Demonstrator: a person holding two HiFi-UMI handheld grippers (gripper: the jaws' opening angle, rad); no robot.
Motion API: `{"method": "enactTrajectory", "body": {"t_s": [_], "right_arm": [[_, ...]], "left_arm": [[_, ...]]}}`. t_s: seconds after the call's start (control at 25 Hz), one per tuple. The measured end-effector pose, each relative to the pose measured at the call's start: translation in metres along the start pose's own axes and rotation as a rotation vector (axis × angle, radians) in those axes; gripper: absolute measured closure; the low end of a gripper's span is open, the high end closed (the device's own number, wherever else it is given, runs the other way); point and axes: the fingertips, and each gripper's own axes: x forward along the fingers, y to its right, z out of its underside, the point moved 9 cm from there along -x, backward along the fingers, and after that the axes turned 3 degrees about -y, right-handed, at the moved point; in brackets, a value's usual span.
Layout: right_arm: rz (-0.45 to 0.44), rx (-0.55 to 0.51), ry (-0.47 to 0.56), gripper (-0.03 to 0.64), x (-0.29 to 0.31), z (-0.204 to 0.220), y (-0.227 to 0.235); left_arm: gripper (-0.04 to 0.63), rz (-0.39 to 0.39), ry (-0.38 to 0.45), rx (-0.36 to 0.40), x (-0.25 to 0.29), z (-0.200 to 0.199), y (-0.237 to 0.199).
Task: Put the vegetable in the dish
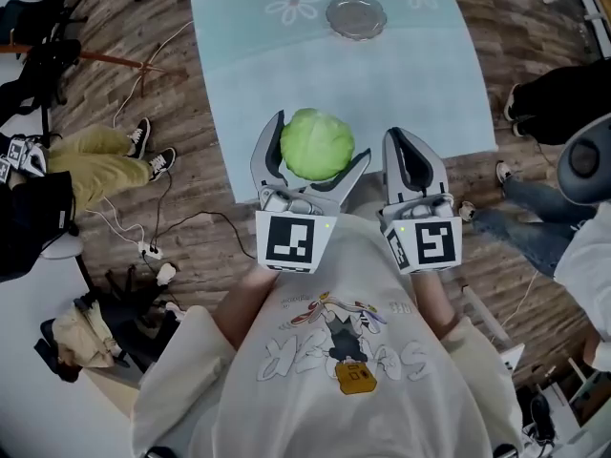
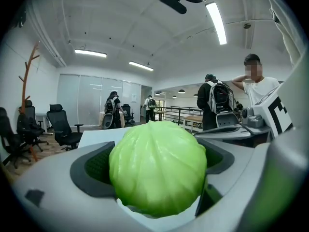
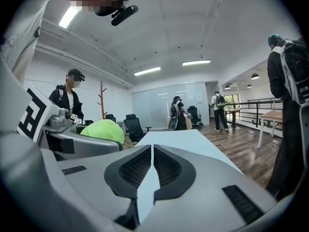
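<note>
A: What sits nearest in the head view?

B: The wearer's pale printed shirt (image 1: 334, 351), filling the bottom middle of the frame. Just above it are two marker cubes (image 1: 288, 239), one on each gripper.

A: And the left gripper (image 1: 323, 137)?

B: Its fingers (image 2: 91, 170) are spread wide and clamped on a cabbage (image 1: 316, 144), one on either side of the round green head. In the left gripper view the cabbage fills the middle of the frame, pressed against both dark pads.

A: Where is the cabbage in the wider picture?

B: A little above the centre of the head view, over the near edge of the counter (image 1: 286, 74). I cannot tell whether it touches the counter.

A: The right gripper (image 1: 403, 137)?

B: Just right of the left one, side by side with it. Its fingers (image 3: 137, 166) are together, the ribbed pads meeting with only a thin slit lower down, and they hold nothing. In its own view the cabbage shows as a green dome at the left middle.

A: The dish (image 1: 356, 15)?

B: Small, round and scallop-rimmed, at the top centre of the head view on the far part of the pale counter. It is well apart from the cabbage.

A: Anything around the counter?

B: Wood floor (image 1: 181, 165) with cables (image 1: 181, 225) at the left. A seated person (image 1: 95, 165) in tan trousers is at the left edge.
</note>
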Motion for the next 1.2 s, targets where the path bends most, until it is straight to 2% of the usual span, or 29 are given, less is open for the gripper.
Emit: {"method": "enactTrajectory", "body": {"t_s": [0.16, 0.68, 1.2], "right_arm": [[-0.024, 0.005, -0.019, 0.594, 0.029, -0.001, 0.032], [-0.071, -0.012, -0.052, 0.594, 0.082, -0.007, 0.096], [-0.102, -0.008, -0.106, 0.594, 0.154, 0.009, 0.158]], "left_arm": [[0.051, -0.016, -0.017, -0.009, 0.045, -0.007, -0.004], [0.051, -0.063, -0.031, -0.008, 0.132, -0.023, -0.013], [0.051, -0.092, -0.096, -0.016, 0.224, -0.01, -0.032]]}}
